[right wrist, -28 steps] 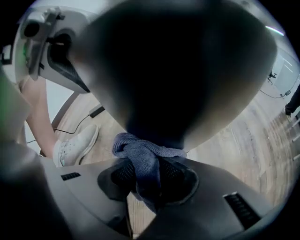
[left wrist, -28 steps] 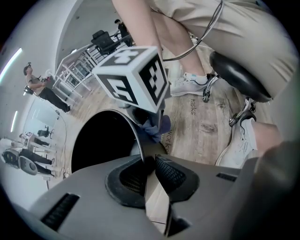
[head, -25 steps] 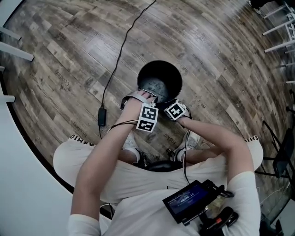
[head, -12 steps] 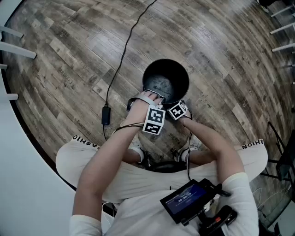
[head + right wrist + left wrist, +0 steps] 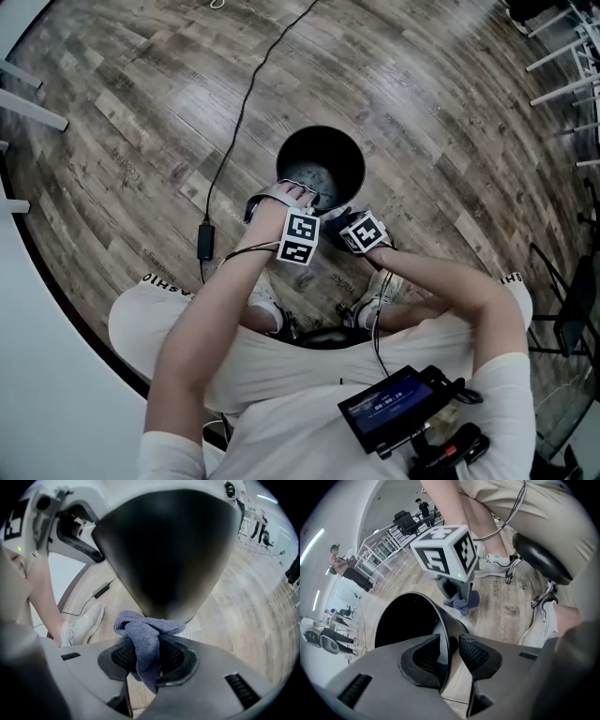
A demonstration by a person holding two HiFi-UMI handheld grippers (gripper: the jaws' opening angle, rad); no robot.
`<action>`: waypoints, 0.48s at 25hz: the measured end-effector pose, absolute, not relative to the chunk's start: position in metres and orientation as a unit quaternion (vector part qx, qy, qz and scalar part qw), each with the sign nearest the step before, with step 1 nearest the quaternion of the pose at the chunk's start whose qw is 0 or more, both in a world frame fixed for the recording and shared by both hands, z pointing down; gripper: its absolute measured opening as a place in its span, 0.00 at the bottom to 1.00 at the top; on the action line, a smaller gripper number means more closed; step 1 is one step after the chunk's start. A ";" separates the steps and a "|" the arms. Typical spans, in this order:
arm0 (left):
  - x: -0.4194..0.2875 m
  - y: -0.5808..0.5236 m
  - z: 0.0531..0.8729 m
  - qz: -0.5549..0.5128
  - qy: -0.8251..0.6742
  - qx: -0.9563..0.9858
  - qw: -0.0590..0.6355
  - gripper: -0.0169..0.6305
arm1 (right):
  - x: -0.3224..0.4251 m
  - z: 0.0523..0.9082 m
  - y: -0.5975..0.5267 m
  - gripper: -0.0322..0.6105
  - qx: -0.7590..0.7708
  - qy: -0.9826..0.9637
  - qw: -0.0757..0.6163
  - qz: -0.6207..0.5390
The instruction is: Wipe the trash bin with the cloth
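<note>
We log a wood-plank floor (image 5: 450, 141) with a black trash bin (image 5: 349, 150) standing upright on it, mouth up.

Left side: the pads (image 5: 476, 653) of the left gripper (image 5: 450, 651) sit either side of the bin's thin rim wall, one inside the mouth and one outside. The jaws have just been opening, and a slim gap shows at the outer pad, so the grip on the rim is slack.

Right side: the right gripper (image 5: 147, 653) is clenched on a bunched blue-grey cloth (image 5: 145, 630). The cloth's free top bulges above the jaws, just beside the lower outer wall of the bin; we cannot tell whether it touches. Its marker cube (image 5: 443, 557) shows beyond the bin.

Further out, a black cable (image 5: 246, 103) crosses the floor to a power brick (image 5: 204, 240) left of the bin. A white shoe (image 5: 84, 620) rests nearby.
</note>
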State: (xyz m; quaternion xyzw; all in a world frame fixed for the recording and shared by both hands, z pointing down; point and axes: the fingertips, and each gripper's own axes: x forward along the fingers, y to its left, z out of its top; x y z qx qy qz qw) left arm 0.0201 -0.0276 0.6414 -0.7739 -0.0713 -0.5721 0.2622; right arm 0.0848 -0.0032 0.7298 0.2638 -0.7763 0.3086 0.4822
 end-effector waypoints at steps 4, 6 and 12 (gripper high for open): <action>0.006 -0.033 0.647 -0.588 -0.072 -0.763 0.258 0.21 | 0.078 0.676 -0.007 0.21 0.277 -0.790 0.447 0.315; 0.000 -0.032 0.652 -0.593 -0.073 -0.761 0.254 0.21 | 0.074 0.654 -0.008 0.21 0.277 -0.798 0.435 0.312; 0.000 -0.034 0.653 -0.596 -0.075 -0.750 0.275 0.17 | 0.067 0.631 -0.026 0.21 0.281 -0.807 0.421 0.305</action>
